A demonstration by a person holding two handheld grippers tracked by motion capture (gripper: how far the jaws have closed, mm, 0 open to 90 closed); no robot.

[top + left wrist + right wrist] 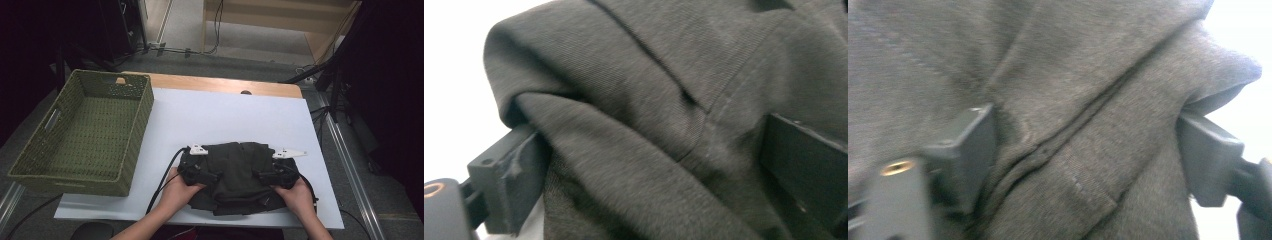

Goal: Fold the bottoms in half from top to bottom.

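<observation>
A dark grey garment (235, 172) lies folded on the white board (225, 115) near the front edge. My left gripper (198, 173) is at the garment's left side and my right gripper (272, 175) at its right side, each held by a hand. In the left gripper view the garment (624, 60) bulges between the jaws of the left gripper (651, 140), one jaw under a fold and the other on top. In the right gripper view a creased fold of the garment (1073, 50) sits between the jaws of the right gripper (1085, 130), and both pads touch the cloth.
A green woven basket (145, 115) stands at the left of the table with nothing visible inside. The white board stretches bare behind the garment. Black cables (165, 180) trail from the grippers toward the front edge. Dark stands and floor cables surround the table.
</observation>
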